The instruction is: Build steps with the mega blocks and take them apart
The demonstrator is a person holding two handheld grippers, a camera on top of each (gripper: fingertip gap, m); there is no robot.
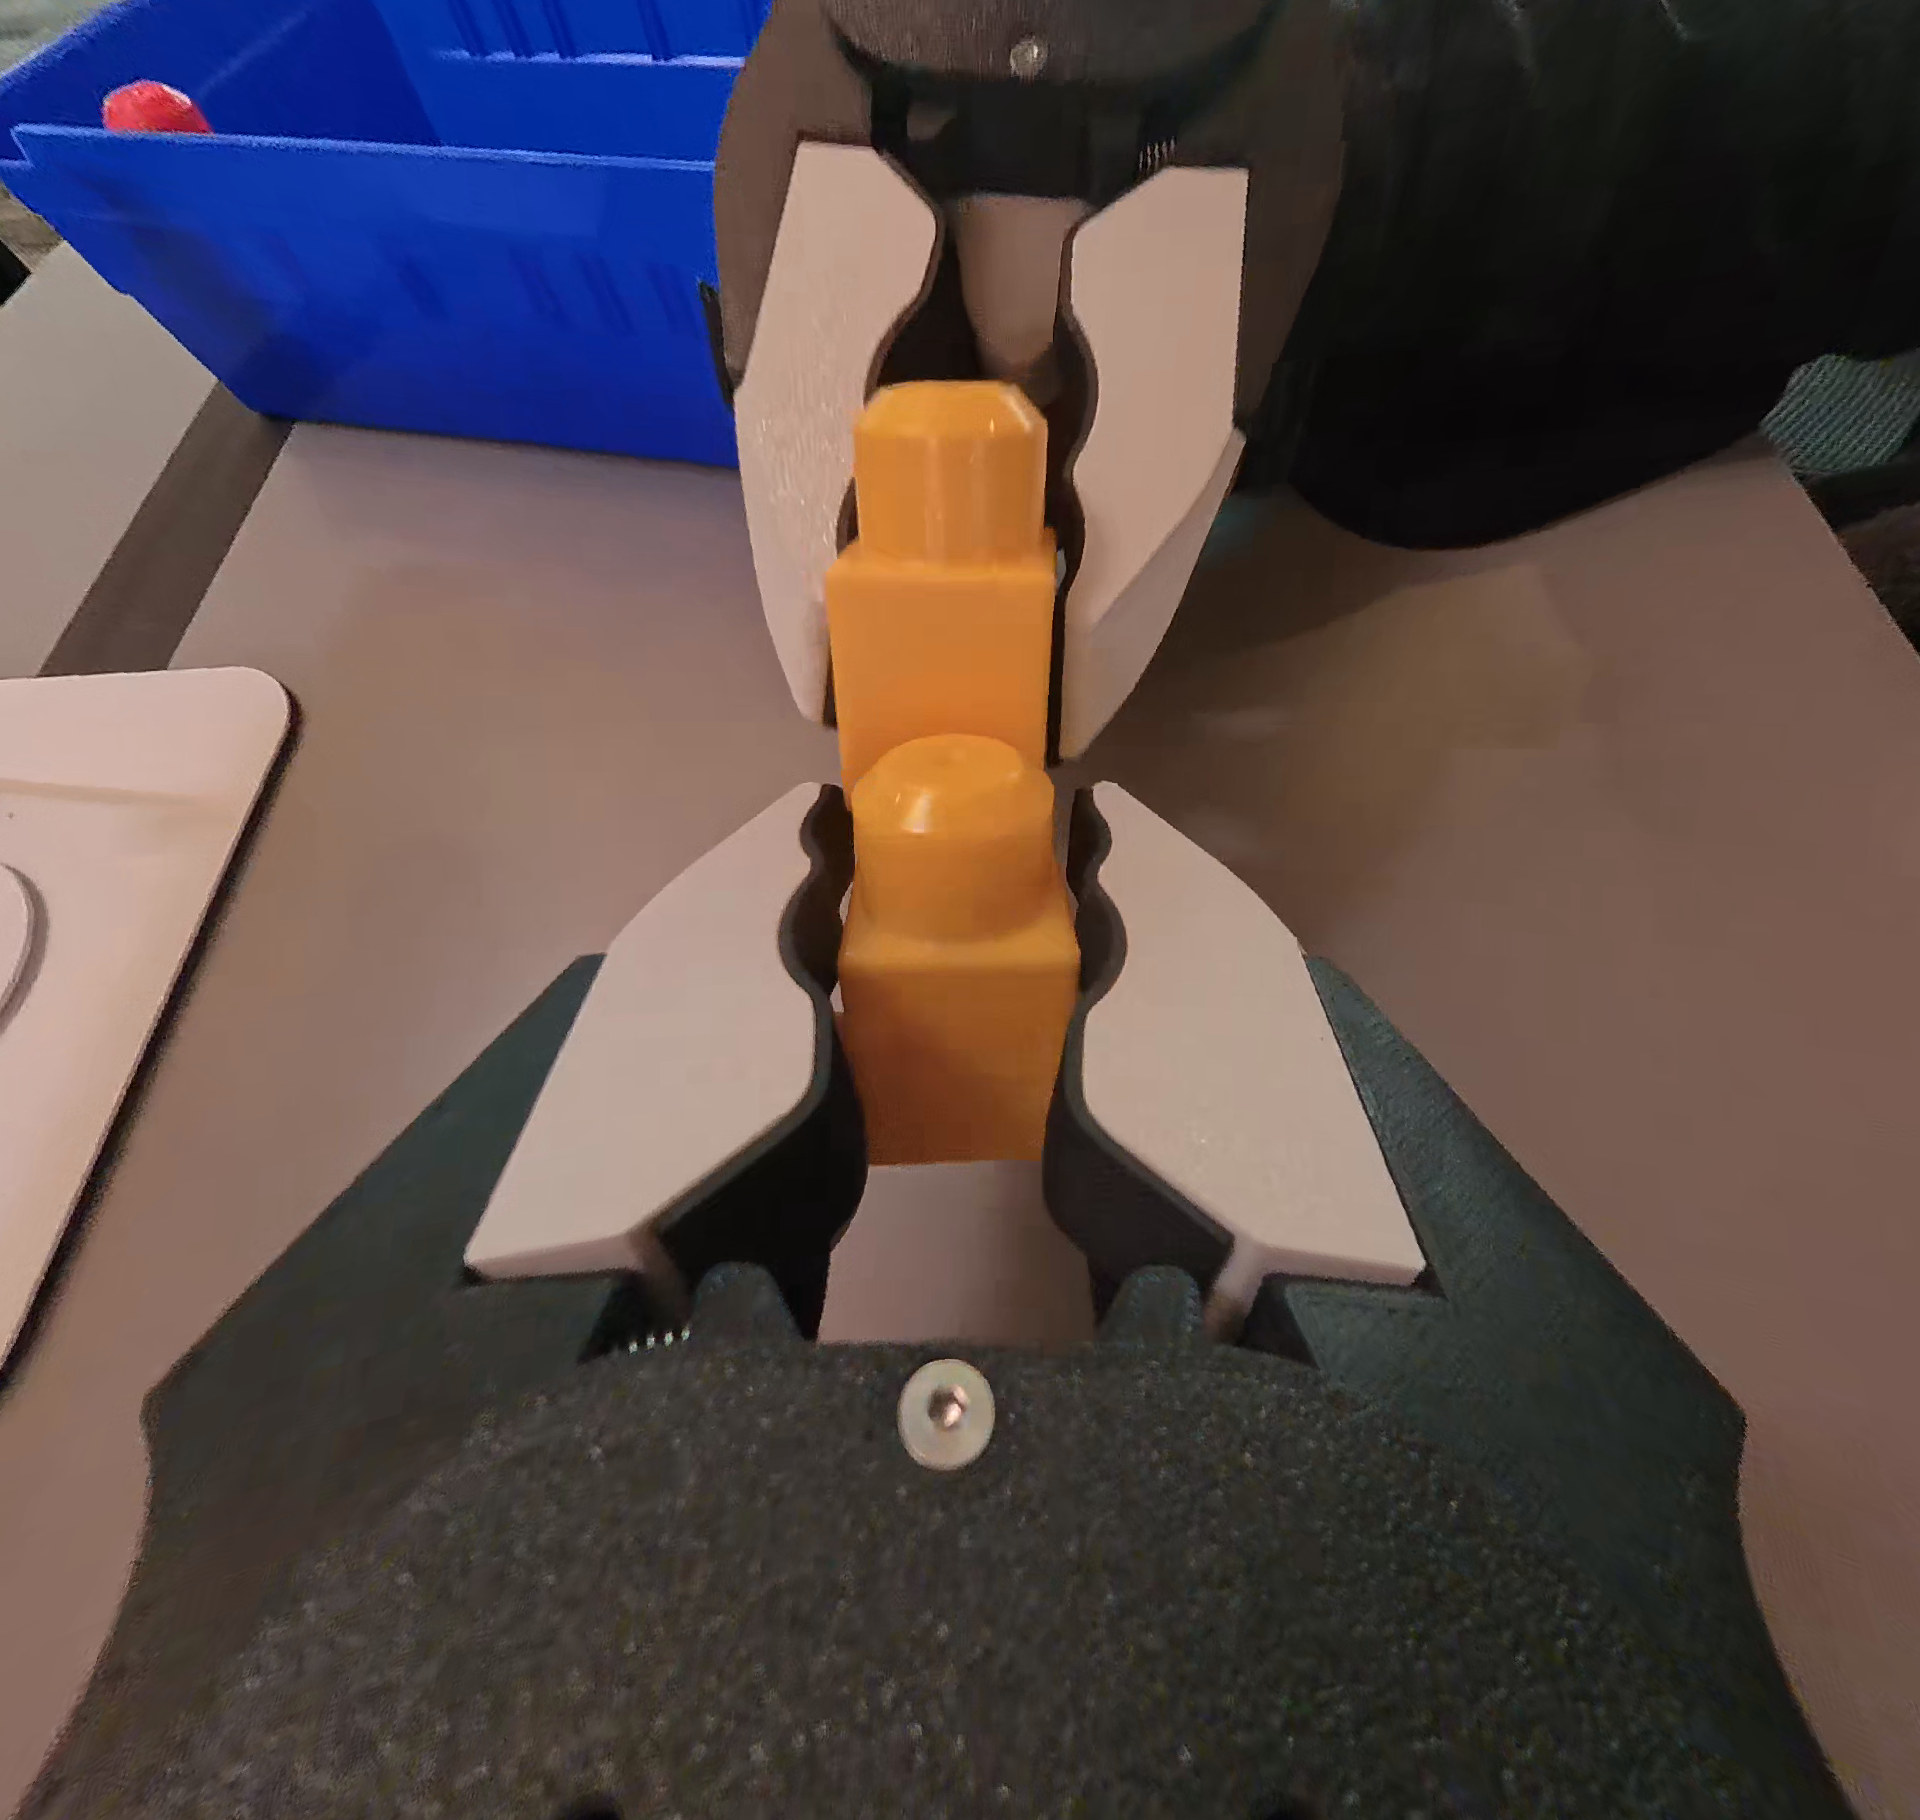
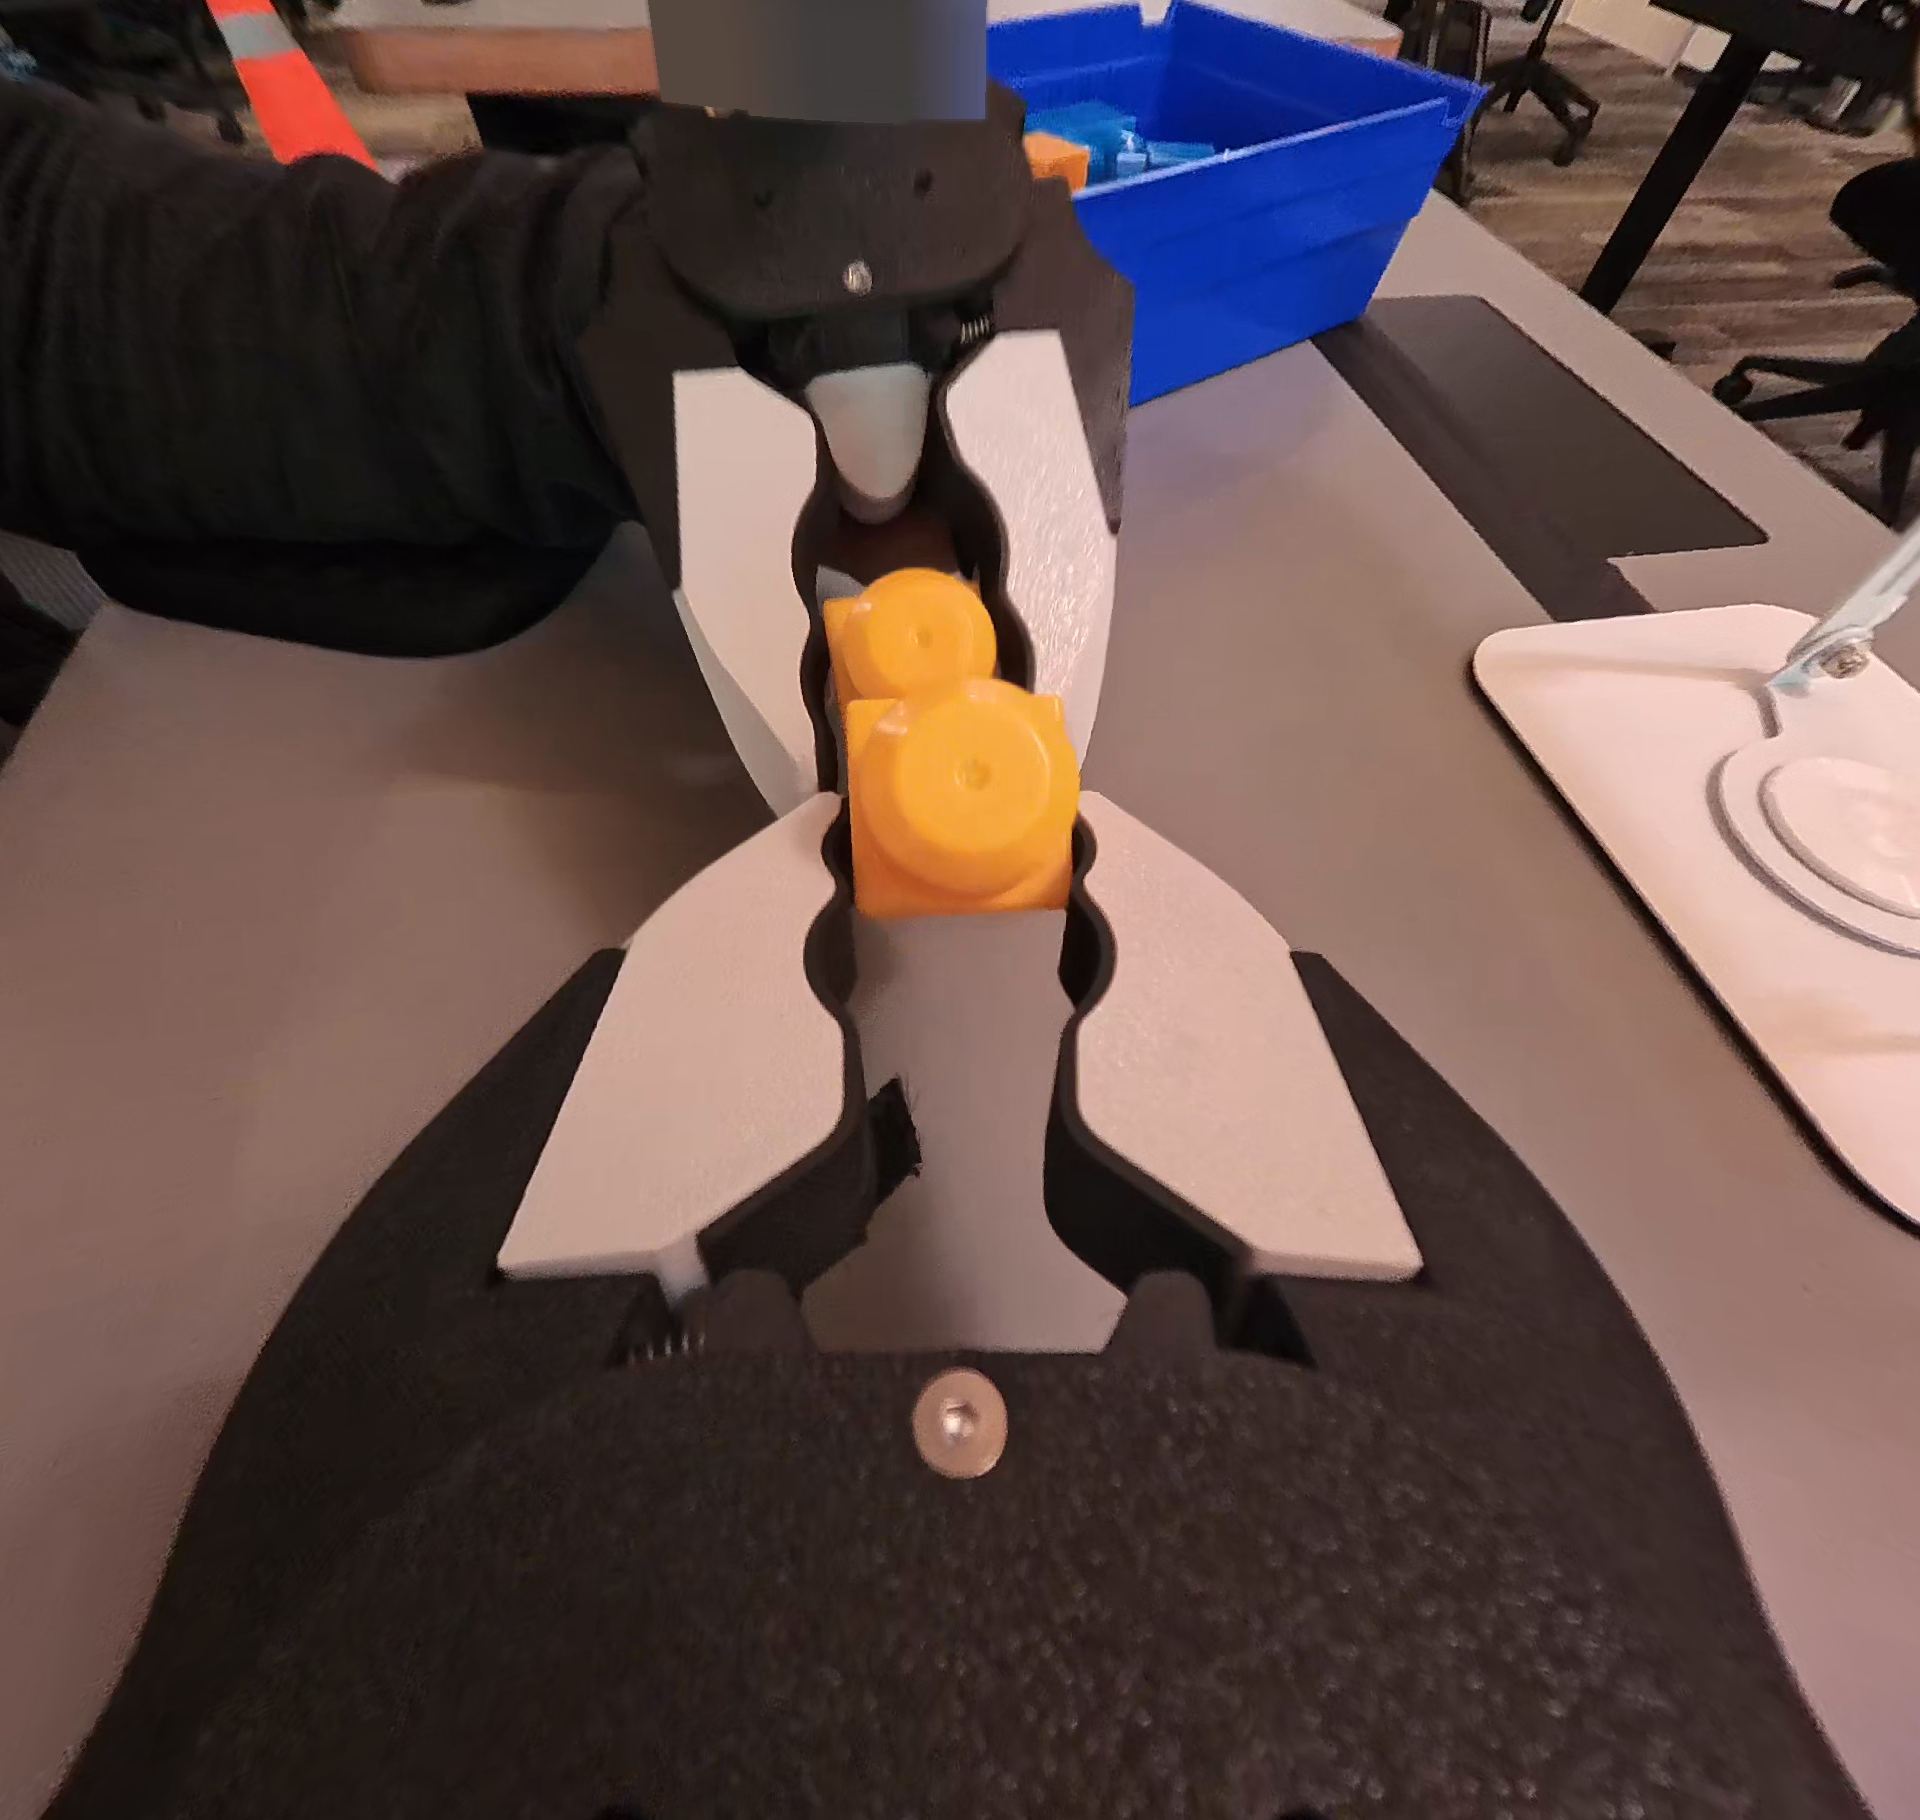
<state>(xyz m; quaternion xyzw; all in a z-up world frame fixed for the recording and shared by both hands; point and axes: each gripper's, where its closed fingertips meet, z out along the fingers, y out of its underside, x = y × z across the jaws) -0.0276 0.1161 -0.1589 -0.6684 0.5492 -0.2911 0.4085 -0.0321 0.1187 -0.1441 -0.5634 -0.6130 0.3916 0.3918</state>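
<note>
The left tool (image 1: 951, 939) is closed on the nearer orange block (image 1: 951, 1032), its white fingers (image 1: 686, 1043) pressing both sides of the block's body. Just behind it, touching it and standing higher, a second orange block (image 1: 940, 627) is clamped by the right tool (image 1: 940, 721), which faces the left one, the tips nearly meeting. In the right wrist view the right tool (image 2: 961, 835) squeezes its block (image 2: 961, 804) near the fingertips, stud toward the camera, with the other block (image 2: 909, 643) beyond. Both blocks seem to be held above the grey desk (image 1: 1455, 939), though the tools hide their undersides. Farther off, a blue bin (image 1: 364, 253) holds a red piece (image 1: 154, 106). A white flat base (image 2: 1662, 783) lies on the desk.
</note>
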